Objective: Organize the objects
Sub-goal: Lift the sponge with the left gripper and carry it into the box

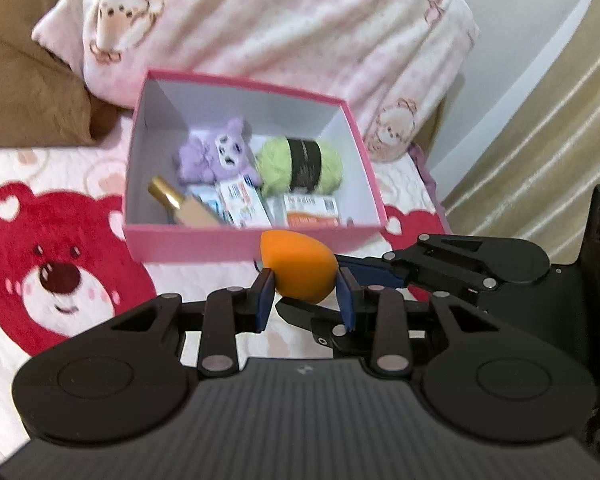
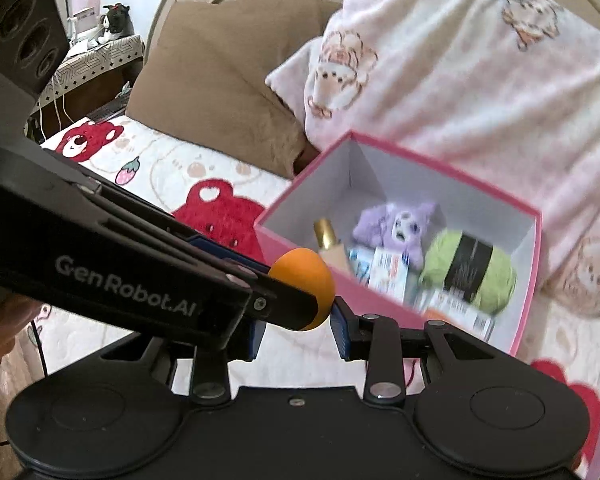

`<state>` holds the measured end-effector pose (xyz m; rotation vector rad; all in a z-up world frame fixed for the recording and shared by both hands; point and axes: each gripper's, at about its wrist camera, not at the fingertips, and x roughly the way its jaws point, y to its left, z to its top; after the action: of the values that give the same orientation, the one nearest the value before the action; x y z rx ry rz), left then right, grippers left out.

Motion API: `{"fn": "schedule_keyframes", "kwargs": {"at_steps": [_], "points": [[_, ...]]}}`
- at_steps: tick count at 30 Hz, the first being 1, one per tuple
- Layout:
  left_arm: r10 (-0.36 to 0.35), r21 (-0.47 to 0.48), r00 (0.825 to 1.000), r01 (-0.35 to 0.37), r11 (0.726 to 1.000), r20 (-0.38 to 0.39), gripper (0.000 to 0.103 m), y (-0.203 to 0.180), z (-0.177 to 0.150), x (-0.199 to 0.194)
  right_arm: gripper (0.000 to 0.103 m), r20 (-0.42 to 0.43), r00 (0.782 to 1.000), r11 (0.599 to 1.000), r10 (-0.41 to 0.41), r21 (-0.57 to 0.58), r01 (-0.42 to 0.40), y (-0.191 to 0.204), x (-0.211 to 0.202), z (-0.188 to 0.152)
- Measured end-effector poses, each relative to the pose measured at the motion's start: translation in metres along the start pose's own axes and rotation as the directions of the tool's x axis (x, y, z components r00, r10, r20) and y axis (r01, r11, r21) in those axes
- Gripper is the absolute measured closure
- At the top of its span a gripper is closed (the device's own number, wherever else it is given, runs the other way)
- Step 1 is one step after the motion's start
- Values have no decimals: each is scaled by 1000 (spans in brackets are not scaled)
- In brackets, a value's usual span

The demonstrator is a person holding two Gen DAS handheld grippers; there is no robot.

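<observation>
An orange egg-shaped sponge sits between both grippers just in front of the pink box. My left gripper has its blue pads against the sponge's sides. My right gripper reaches in from the right in the left wrist view; its fingers meet the same sponge. The box holds a purple plush, green yarn, a gold-capped bottle and small cartons.
The box stands on a white bedcover with red bear prints. A pink bear-print blanket and a brown pillow lie behind it. A side table with a plush cat stands at far left. A curtain hangs at right.
</observation>
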<state>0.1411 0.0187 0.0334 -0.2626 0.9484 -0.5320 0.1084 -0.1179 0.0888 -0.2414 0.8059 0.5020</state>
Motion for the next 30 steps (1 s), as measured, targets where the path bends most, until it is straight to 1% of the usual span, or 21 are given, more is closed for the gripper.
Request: {"fn": "schedule_keyframes", "kwargs": {"at_steps": [4, 7, 10, 13, 15, 18, 21, 26, 30], "points": [[46, -6, 998, -46, 999, 41, 71, 2, 19, -4, 64, 13, 1000, 1000, 2, 17, -2, -5, 6, 26], [67, -18, 997, -66, 998, 42, 71, 7, 36, 0, 64, 22, 1000, 1000, -1, 15, 1, -9, 14, 40], [87, -35, 996, -86, 996, 28, 71, 15, 58, 13, 64, 14, 1000, 999, 9, 49, -10, -22, 30, 55], [99, -70, 995, -99, 993, -4, 71, 28, 77, 34, 64, -13, 999, 995, 31, 97, -30, -40, 53, 67], [115, -84, 993, -117, 990, -30, 71, 35, 86, 51, 64, -41, 997, 986, 66, 156, -58, -54, 71, 73], [138, -105, 989, -144, 984, -60, 71, 45, 96, 75, 64, -70, 991, 969, 114, 229, -95, -74, 99, 76], [152, -138, 982, -166, 976, -108, 71, 58, 102, 103, 64, -104, 985, 959, 139, 262, -108, -87, 128, 74], [174, -188, 966, -210, 959, -191, 71, 78, 106, 147, 64, -178, 964, 931, 200, 340, -131, -109, 175, 65], [211, -201, 956, -252, 947, -203, 71, 82, 105, 161, 62, -211, 949, 919, 235, 365, -146, -116, 195, 65]]}}
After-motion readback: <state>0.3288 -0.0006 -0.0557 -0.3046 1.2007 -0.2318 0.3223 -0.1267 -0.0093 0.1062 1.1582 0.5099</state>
